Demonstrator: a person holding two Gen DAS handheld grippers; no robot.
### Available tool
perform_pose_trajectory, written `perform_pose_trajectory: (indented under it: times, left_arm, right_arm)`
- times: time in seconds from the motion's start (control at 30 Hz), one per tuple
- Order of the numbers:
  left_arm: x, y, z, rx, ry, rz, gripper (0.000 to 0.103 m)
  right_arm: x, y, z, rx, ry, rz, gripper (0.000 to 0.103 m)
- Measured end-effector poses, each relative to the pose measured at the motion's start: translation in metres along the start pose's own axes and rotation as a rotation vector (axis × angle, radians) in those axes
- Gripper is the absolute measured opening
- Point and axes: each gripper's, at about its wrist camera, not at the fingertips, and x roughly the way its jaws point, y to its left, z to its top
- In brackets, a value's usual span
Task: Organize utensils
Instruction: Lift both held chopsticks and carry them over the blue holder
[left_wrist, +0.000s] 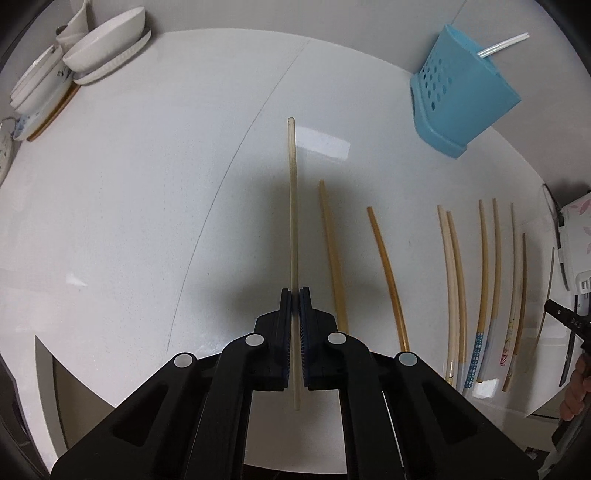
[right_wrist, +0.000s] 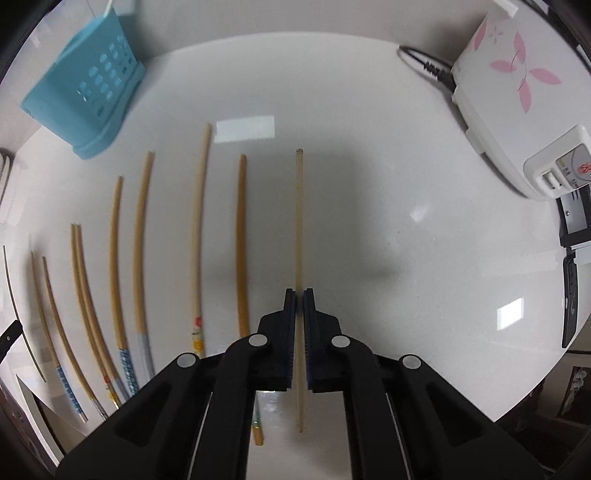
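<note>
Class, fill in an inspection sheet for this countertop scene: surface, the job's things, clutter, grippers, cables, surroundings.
Surface: white countertop, glossy, a thin seam line across it.
Job's things: loose chopsticks lying in a row; blue holder at the back, with white sticks in it.
Clutter: stacked bowls at one far corner.
Grippers: left gripper shut on a pale chopstick; right gripper shut on a thin chopstick.
Cables: black cord plugged into a white appliance.
Surroundings: nothing seen.

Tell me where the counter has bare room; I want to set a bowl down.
Bare counter lies between the stacked dishes and the chopstick row; more lies between that row and the white appliance. The row is crowded.
</note>
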Motion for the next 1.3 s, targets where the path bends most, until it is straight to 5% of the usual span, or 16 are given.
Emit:
perform_pose_trajectory:
  times: [0.23, 0.67, 1.3]
  left_arm:
    - [-0.043, 0.001, 0.018, 0.064, -0.108, -0.043, 0.004]
    - [-0.080, -0.071, 0.095, 0.247, -0.344, -0.166, 0.004]
    - [-0.094, -0.158, 0.190, 0.293, -0.604, -0.282, 0.004]
  right_arm:
    - [-0.047, 0.030, 0.008, 0.010, -0.151, 0.021, 0.004]
    - [-0.111, 0.076, 0.030, 0.040, -0.393, 0.075, 0.004]
    - [-0.148, 0.100, 0.110, -0.003, -0.581, 0.165, 0.003]
